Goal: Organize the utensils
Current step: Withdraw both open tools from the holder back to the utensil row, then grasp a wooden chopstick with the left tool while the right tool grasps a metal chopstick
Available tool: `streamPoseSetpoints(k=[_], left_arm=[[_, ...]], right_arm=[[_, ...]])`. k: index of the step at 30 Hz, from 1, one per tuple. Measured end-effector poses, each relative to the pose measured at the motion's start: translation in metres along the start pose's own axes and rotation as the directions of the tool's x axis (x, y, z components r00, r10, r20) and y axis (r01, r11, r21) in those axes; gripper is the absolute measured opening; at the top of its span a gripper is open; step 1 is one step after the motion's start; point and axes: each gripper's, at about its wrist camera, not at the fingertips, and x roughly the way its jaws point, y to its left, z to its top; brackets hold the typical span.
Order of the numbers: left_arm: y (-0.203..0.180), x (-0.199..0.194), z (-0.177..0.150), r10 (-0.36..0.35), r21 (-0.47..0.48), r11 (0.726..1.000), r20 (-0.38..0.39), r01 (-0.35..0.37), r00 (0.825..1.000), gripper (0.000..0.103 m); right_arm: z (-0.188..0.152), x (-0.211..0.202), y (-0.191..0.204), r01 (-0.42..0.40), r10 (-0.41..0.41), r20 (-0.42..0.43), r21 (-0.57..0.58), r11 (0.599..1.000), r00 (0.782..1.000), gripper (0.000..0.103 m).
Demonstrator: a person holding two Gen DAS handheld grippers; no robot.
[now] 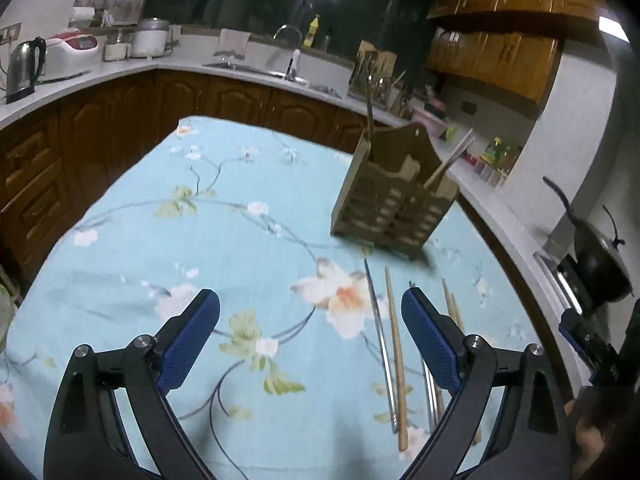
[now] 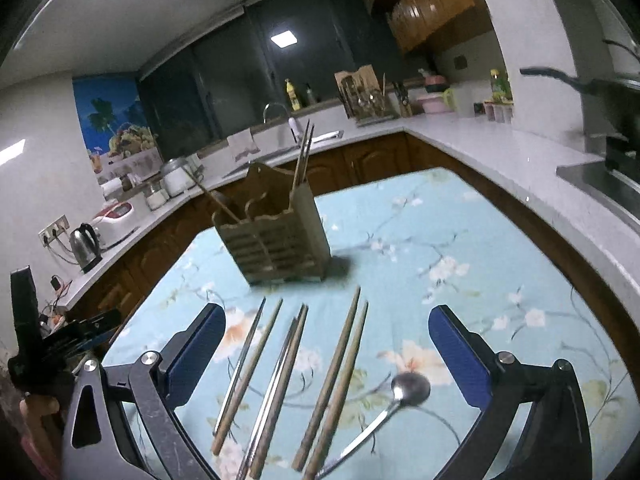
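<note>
A wooden utensil holder (image 1: 394, 200) stands on the table with chopsticks upright in it; it also shows in the right wrist view (image 2: 276, 236). Several wooden chopsticks (image 2: 332, 376) and metal chopsticks (image 2: 240, 364) lie on the floral tablecloth (image 2: 460, 240) in front of it, with a metal spoon (image 2: 400, 396). My right gripper (image 2: 326, 340) is open and empty, hovering over these utensils. My left gripper (image 1: 310, 324) is open and empty, left of a metal chopstick (image 1: 380, 340) and a wooden chopstick (image 1: 396, 356).
Kitchen counters (image 1: 120, 72) ring the table, with a kettle (image 1: 22, 66), a sink (image 1: 256, 68) and a second utensil rack (image 2: 358, 94). A black wok (image 1: 600, 264) sits at the right. The right gripper's body shows at the right edge of the left wrist view (image 1: 592, 344).
</note>
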Motion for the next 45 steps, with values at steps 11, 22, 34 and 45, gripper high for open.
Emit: streamPoseSetpoints(k=[11,22,34,45], left_arm=[[-0.006,0.016,-0.007,0.008,0.019,1.0,-0.061,-0.006,0.998,0.094],[-0.011,0.038,0.002,-0.019,0.02,1.0,-0.129,0.022,0.991,0.092],[-0.026,0.089,0.011,-0.041,0.05,0.997,-0.28,0.057,0.959,0.059],[-0.044,0.132,0.018,-0.023,0.123,0.99,-0.356,0.071,0.934,0.059]], right_arm=[[-0.01,0.015,0.006,-0.001,0.0,-0.06,-0.019,1.0,0.998,0.102],[-0.004,0.044,0.01,-0.014,0.013,-0.127,-0.007,1.0,0.992,0.086],[-0.017,0.136,0.022,-0.029,0.025,-0.382,-0.004,1.0,0.924,0.028],[-0.026,0.171,0.031,-0.007,-0.028,-0.463,-0.074,0.997,0.886,0.012]])
